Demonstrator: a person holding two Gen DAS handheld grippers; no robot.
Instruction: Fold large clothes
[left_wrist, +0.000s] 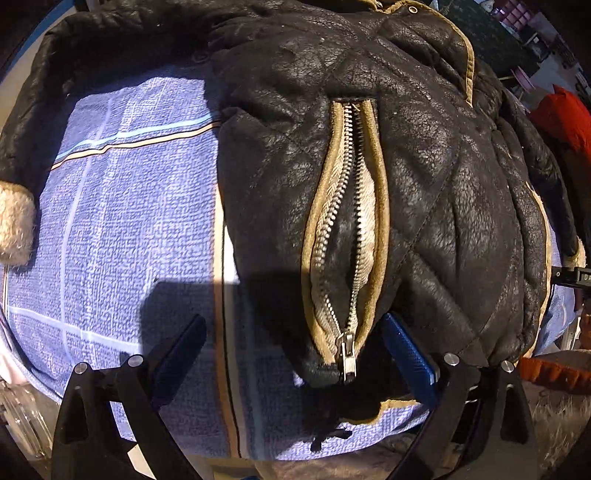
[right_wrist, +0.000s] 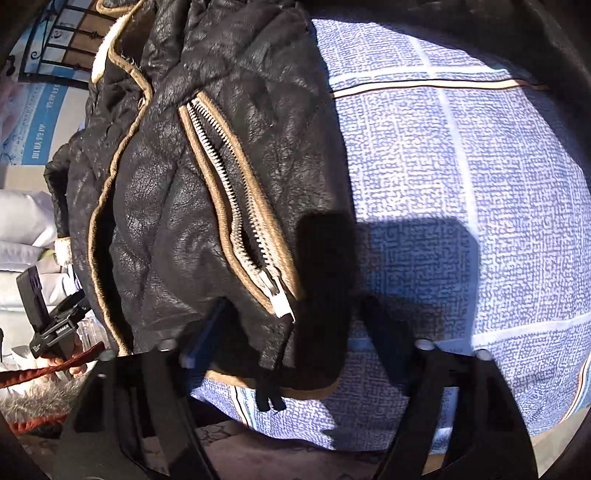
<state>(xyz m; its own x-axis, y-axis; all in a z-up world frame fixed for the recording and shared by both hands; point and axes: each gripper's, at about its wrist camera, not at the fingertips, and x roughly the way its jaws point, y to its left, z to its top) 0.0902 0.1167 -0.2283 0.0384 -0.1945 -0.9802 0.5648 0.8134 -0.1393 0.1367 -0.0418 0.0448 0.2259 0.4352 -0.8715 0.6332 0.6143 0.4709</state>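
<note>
Now | left gripper (left_wrist: 293, 338) down, apart over jacket (left_wrist: 369, 166) hem | right gripper (right_wrist: 295, 325) down, apart astride hem

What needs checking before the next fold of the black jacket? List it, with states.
1. Black quilted leather jacket with tan trim lies on the blue checked cloth: ok.
2. Jacket hem sits between the left gripper jaws: ok.
3. Hem corner sits between the right gripper jaws: ok.
4. Firm grip on the hem: not ok, both pairs of jaws stand open.
5. Metal zipper lying flat: not ok, it gapes at mid-length.
6. Sleeve with fleece cuff folded in: not ok, it stretches out sideways.
</note>
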